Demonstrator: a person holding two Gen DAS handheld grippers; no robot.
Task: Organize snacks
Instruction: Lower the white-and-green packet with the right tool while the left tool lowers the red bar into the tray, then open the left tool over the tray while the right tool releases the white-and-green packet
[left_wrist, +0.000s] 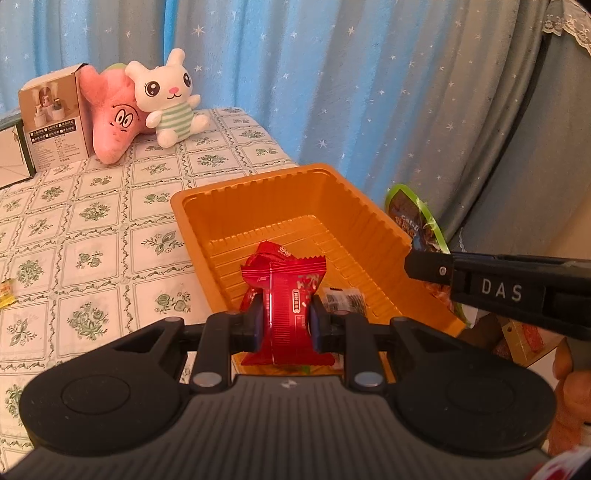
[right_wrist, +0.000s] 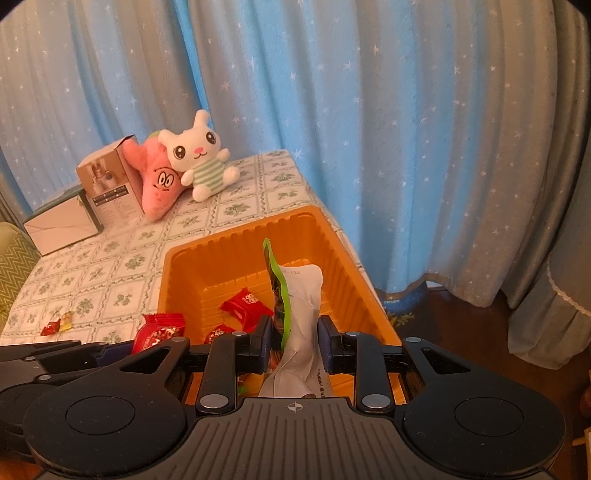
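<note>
over ribbed orange plastic tray (left_wrist: 207, 206) | left gripper (left_wrist: 286, 325) pinching crinkly red foil packet (left_wrist: 290, 306) | right gripper (right_wrist: 293, 345) clamping flat green-edged pouch (right_wrist: 295, 317)

Orange tray's (right_wrist: 177, 266) far half looks open (red candies (right_wrist: 243, 301) crowd its near end).

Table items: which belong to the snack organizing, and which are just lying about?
Job:
- orange tray
- red snack packet, held by left gripper
- green-edged snack bag, held by right gripper
- red candies in the tray
- loose candies on the tablecloth

Lying about:
- white bunny plush
- pink star plush
- cardboard box
</note>
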